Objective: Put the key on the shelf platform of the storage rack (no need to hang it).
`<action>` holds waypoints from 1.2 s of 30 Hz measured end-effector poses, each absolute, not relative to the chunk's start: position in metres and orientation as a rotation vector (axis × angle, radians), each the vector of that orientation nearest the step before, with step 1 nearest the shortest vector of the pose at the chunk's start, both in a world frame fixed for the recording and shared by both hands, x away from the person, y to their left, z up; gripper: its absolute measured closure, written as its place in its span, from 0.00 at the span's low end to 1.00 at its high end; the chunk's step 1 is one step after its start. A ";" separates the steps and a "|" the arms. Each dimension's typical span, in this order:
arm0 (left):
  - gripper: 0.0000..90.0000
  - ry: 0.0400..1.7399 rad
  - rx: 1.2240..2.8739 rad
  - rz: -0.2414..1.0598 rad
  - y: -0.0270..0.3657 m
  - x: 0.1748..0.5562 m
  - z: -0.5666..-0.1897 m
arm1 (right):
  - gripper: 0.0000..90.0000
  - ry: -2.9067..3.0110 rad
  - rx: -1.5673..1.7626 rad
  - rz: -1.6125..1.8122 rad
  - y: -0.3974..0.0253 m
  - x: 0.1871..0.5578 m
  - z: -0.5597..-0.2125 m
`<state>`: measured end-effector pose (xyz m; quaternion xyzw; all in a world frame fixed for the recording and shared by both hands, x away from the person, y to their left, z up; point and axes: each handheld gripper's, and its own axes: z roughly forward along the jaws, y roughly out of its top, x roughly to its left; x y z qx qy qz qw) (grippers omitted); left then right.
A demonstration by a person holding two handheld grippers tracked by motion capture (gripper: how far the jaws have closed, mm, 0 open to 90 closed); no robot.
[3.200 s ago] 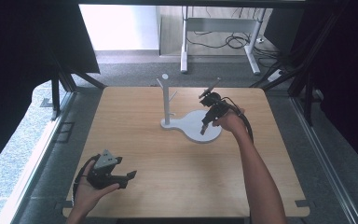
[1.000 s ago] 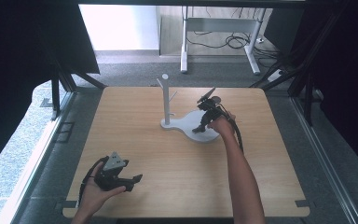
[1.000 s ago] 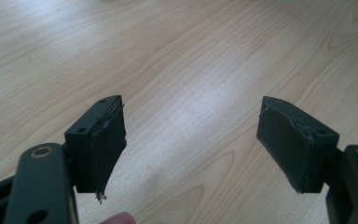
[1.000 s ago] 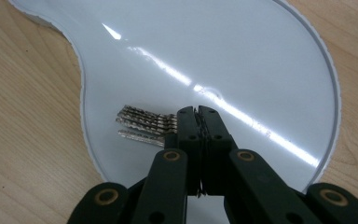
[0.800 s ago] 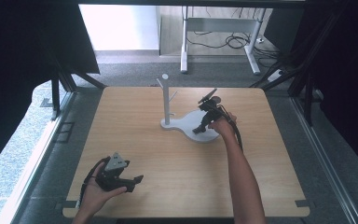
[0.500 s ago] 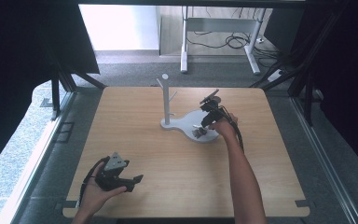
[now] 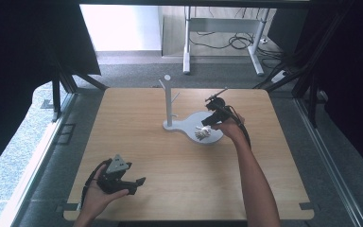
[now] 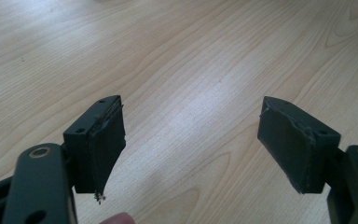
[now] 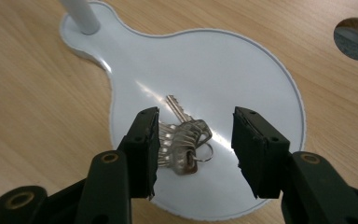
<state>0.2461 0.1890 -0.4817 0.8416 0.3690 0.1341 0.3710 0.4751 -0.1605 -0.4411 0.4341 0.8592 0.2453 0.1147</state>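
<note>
Keys [image 9: 182, 140]: lying on the white tray [image 9: 242, 70], near its post (a bunch on a ring).
Right gripper [image 9: 193, 151]: fingers wide, straddling the keys, not gripping.
Left gripper [image 8: 191, 149]: fingers wide, over bare bench [image 8: 191, 56], well apart from the tray.

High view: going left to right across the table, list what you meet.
left gripper → white stand's upright post → bunch of keys on the stand's round tray → right gripper
</note>
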 end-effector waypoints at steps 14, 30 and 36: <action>0.26 0.941 2.158 0.349 0.185 0.245 -0.482 | 0.50 2.505 1.197 0.821 -0.187 0.419 -0.428; 0.26 0.927 2.168 0.352 0.180 0.243 -0.482 | 0.50 2.404 1.161 0.943 -0.230 0.336 -0.452; 0.26 0.927 2.166 0.354 0.180 0.242 -0.481 | 0.50 2.364 1.192 0.955 -0.251 0.307 -0.470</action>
